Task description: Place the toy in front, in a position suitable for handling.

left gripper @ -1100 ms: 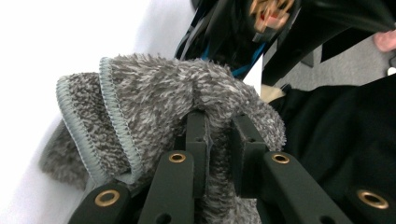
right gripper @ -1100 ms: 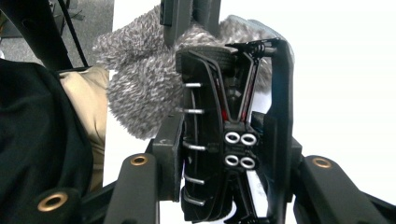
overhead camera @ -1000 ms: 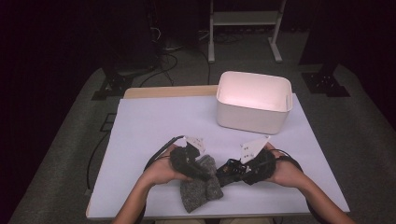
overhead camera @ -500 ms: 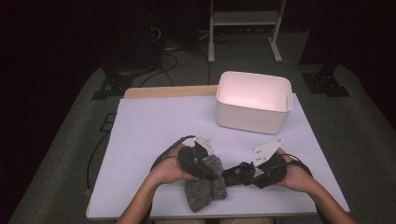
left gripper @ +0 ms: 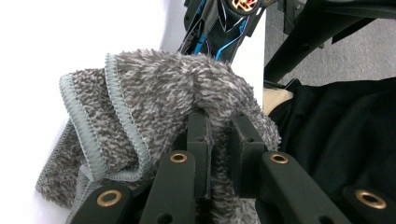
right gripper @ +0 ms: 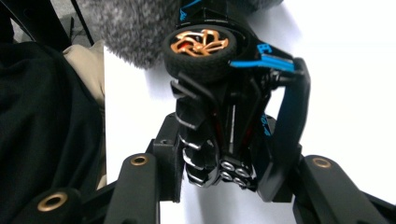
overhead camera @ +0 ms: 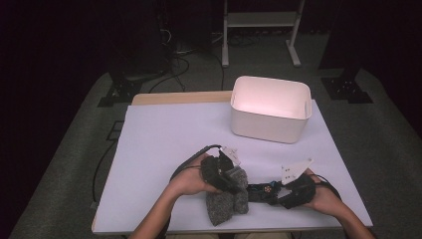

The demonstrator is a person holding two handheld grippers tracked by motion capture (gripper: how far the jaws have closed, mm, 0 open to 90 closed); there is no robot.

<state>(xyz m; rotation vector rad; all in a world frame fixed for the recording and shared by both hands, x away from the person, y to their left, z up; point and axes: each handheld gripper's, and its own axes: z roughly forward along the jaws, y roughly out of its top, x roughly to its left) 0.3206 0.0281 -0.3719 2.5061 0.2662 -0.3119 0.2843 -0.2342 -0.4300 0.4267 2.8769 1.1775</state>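
Note:
A grey fluffy cloth (overhead camera: 226,203) hangs bunched from my left gripper (overhead camera: 234,179) near the table's front edge. In the left gripper view the jaws of my left gripper (left gripper: 219,128) are shut on a fold of the cloth (left gripper: 154,93). Just right of it, my right gripper (overhead camera: 279,194) is shut on a black toy car (overhead camera: 263,191) with blue trim. The right gripper view shows that gripper (right gripper: 226,179) clamped on the car's (right gripper: 229,107) body, an orange-rimmed wheel facing up. One end of the car touches the cloth (right gripper: 135,28).
A white bin (overhead camera: 271,107) stands empty at the back right of the white table (overhead camera: 164,139). Cables trail from both grippers beside the person's forearms. The near table edge lies right under the hands, with dark clothing beyond it.
Both hands have shifted to the right along the front edge. The right gripper has also sunk lower with the toy car. The cloth stays in the left gripper.

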